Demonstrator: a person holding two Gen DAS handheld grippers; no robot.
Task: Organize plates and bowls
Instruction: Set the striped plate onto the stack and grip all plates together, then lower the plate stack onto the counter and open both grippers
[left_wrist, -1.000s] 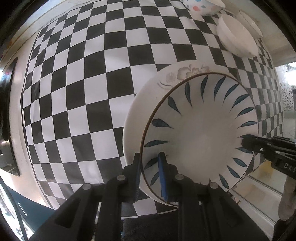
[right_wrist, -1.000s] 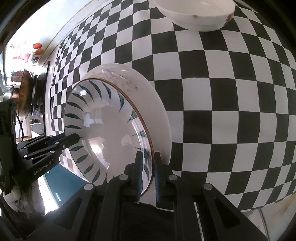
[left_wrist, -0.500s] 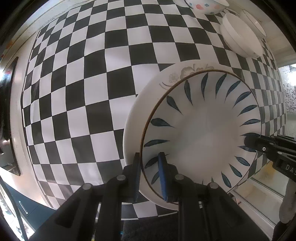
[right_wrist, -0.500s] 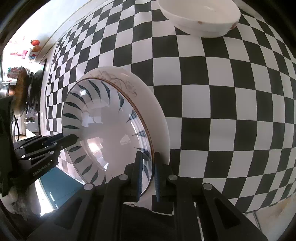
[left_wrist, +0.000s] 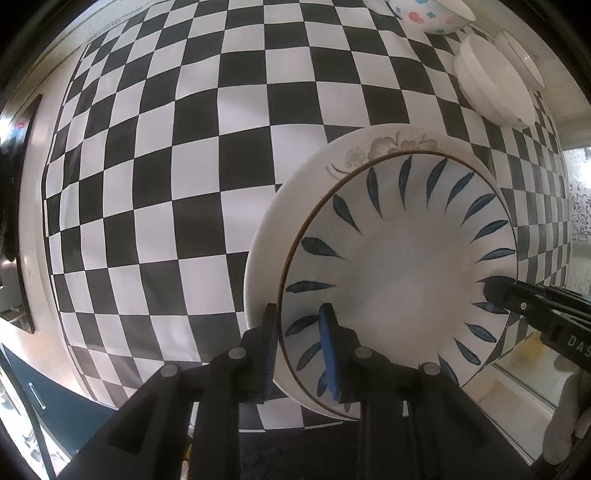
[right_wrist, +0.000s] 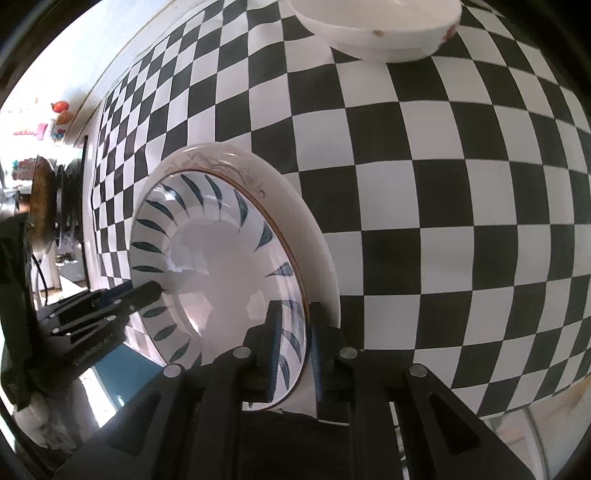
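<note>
plates: 2, leaf plate (left_wrist: 399, 273) stacked on floral plate (left_wrist: 273, 236), on checkered cloth (left_wrist: 166, 166) | bowls: 3 far | left gripper (left_wrist: 300, 345), right gripper (right_wrist: 292, 343): jaws opening, astride leaf plate's rim, gaps showing

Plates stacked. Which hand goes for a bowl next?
Right, probably. The right gripper faces a white bowl straight ahead; from the left gripper the bowls lie far off toward the right gripper's side. Both jaws are opening, the leaf plate rim between them.
</note>
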